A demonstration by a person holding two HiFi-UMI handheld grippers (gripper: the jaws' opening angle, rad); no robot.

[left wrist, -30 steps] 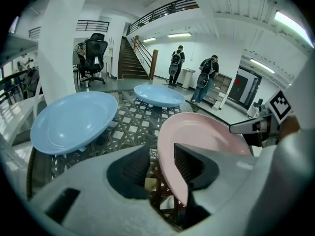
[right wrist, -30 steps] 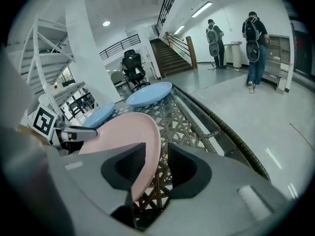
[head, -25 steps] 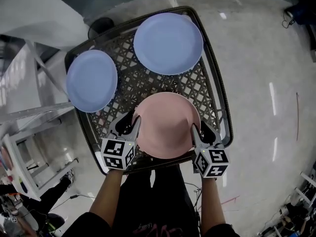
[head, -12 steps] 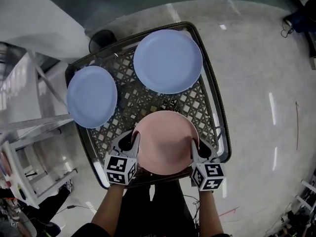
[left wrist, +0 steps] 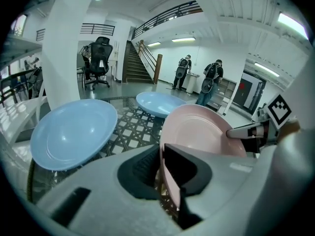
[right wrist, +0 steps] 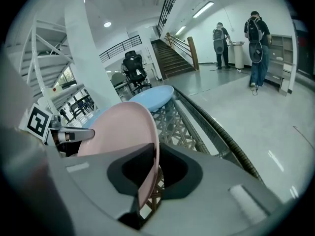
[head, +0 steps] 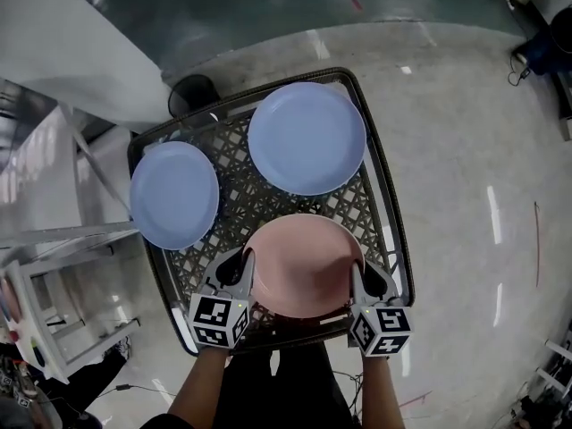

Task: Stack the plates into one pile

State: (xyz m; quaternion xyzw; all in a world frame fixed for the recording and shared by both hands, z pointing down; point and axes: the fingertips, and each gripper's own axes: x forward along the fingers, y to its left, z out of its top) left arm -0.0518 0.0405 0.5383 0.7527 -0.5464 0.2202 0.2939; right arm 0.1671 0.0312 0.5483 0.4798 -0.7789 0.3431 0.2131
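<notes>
Surroundings of the work area.
Dark lattice table [head: 241, 195] on glossy floor [head: 474, 150]; office chair [left wrist: 100, 58], staircase [left wrist: 134, 68] and two standing people [left wrist: 212, 80] behind.

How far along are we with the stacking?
Nothing stacked yet: the pink plate, left blue plate and far blue plate are apart on the cart. In hand: left gripper and right gripper have just been closing, jaws now clamped on the pink plate's opposite edges. Left: piling all three.

Bright indoor light, glare streaks on the floor [head: 492, 190], dark warped fisheye edges.
</notes>
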